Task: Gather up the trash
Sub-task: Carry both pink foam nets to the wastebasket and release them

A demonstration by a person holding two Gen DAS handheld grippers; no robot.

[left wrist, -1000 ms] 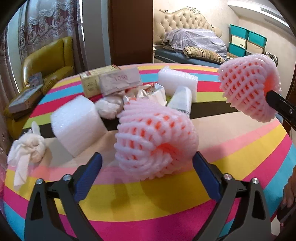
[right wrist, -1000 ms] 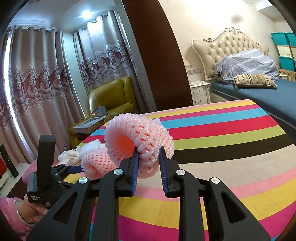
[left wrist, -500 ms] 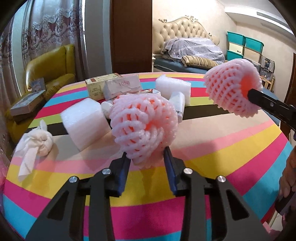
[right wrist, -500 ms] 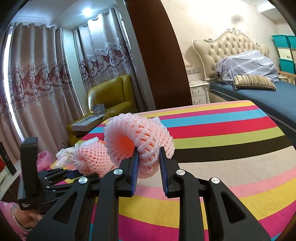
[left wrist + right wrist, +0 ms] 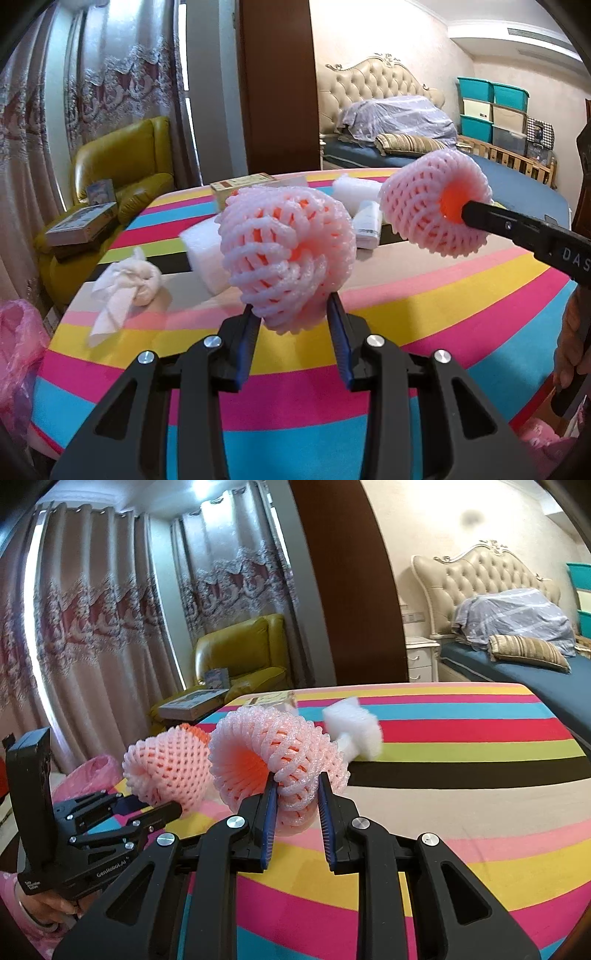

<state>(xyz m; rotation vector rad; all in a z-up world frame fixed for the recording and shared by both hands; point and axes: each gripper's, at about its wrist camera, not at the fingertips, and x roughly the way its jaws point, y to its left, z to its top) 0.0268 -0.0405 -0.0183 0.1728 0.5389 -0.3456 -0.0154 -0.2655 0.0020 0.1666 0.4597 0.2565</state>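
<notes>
From the left wrist view, the left tool [image 5: 293, 325] is clenched on a pink foam net [image 5: 286, 254], its blue pads pressing the lower sides of the net, which is lifted clear of the striped tabletop [image 5: 424, 325]. To the right, a second pink foam net [image 5: 424, 203] hangs on the tip of the right tool, which enters from the right edge; how its jaws stand cannot be told here. So two pieces are picked up, but much is left on the tabletop: a crumpled tissue [image 5: 125, 284] at the near left, a white foam block [image 5: 207, 254] behind the held net, and at the far side a cardboard box [image 5: 236, 184], another foam piece [image 5: 351, 188] and a small white carton [image 5: 367, 225]. A pink plastic bag [image 5: 18, 343] sits off the left edge, likely the place for the trash.

From the right wrist view, the right tool [image 5: 295, 805] is clamped tight on its foam net [image 5: 273, 753], pinching a fold of mesh between the pads. The left tool [image 5: 147, 808] with its net [image 5: 166, 768] is just to the left, held by a hand [image 5: 44, 912]. Neither net is dropped off yet.
</notes>
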